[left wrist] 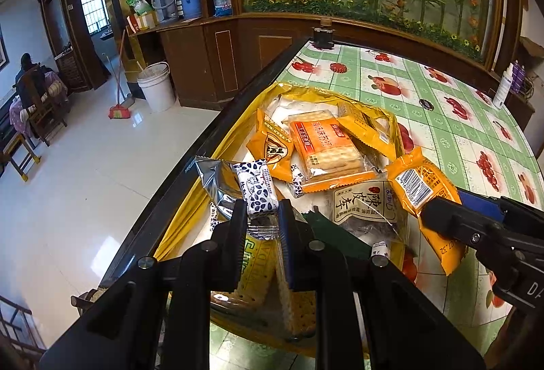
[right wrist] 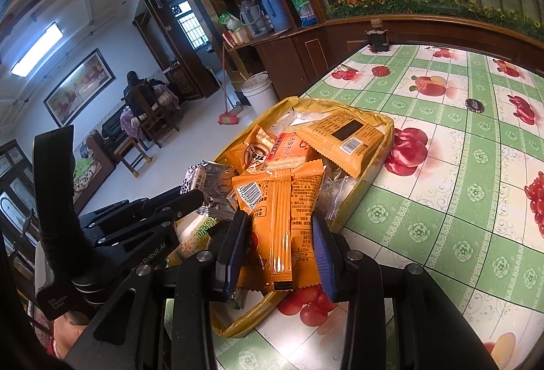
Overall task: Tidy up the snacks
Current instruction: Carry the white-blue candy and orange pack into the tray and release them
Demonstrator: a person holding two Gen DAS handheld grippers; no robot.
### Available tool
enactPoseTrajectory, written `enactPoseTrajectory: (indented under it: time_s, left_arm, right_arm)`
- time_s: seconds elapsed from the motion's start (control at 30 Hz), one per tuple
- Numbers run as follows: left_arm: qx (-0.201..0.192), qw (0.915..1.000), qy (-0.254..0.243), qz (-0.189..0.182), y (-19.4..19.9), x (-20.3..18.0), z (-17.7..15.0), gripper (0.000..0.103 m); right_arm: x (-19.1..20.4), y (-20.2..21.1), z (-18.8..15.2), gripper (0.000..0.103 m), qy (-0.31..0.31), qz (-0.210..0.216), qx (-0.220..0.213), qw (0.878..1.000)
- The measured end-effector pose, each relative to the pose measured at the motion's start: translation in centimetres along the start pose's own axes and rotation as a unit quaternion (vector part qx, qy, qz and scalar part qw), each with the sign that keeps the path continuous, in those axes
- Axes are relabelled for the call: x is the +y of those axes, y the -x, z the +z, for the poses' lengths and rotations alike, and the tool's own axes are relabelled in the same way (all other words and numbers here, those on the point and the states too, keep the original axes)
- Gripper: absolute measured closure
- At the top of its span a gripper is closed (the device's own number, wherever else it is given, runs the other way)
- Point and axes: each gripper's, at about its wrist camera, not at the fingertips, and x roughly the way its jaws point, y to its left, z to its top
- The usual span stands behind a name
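Observation:
An opened yellow bag [left wrist: 234,135] [right wrist: 377,125] lies near the table's left edge with several snack packs heaped on it. My left gripper [left wrist: 261,217] [right wrist: 192,196] is shut on a small blue-and-white patterned packet [left wrist: 258,188] [right wrist: 192,178], held just above the heap. A silver foil packet [left wrist: 214,179] [right wrist: 217,191] sits right beside it. My right gripper [right wrist: 280,234] [left wrist: 430,210] is shut on an orange packet with a barcode [right wrist: 282,200] [left wrist: 421,183], lifted over the bag's right side. A clear cracker pack with an orange label [left wrist: 323,145] lies in the middle of the heap.
The table wears a green checked cloth with fruit prints [left wrist: 459,132] [right wrist: 442,200]. A dark jar [left wrist: 323,37] stands at the far edge, two bottle caps [left wrist: 338,67] [left wrist: 426,104] lie on the cloth, and a white bottle [left wrist: 503,88] stands far right. Left of the table edge is open floor with a white bucket [left wrist: 156,88].

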Motion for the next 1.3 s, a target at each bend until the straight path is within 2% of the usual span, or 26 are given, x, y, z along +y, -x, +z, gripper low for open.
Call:
enactPoseTrajectory:
  time_s: [0.63, 1.3]
  left_arm:
    - [-0.003, 1.0000, 0.001, 0.006, -0.2, 0.2, 0.1, 0.087]
    - [-0.003, 1.0000, 0.002, 0.005, -0.7, 0.6, 0.0, 0.087]
  right_arm:
    - [-0.2, -1.7, 0.4, 0.065, -0.010, 0.017, 0.005, 1.000]
    - [0.0, -2.9, 0.6, 0.065, -0.008, 0.016, 0.013, 1.000]
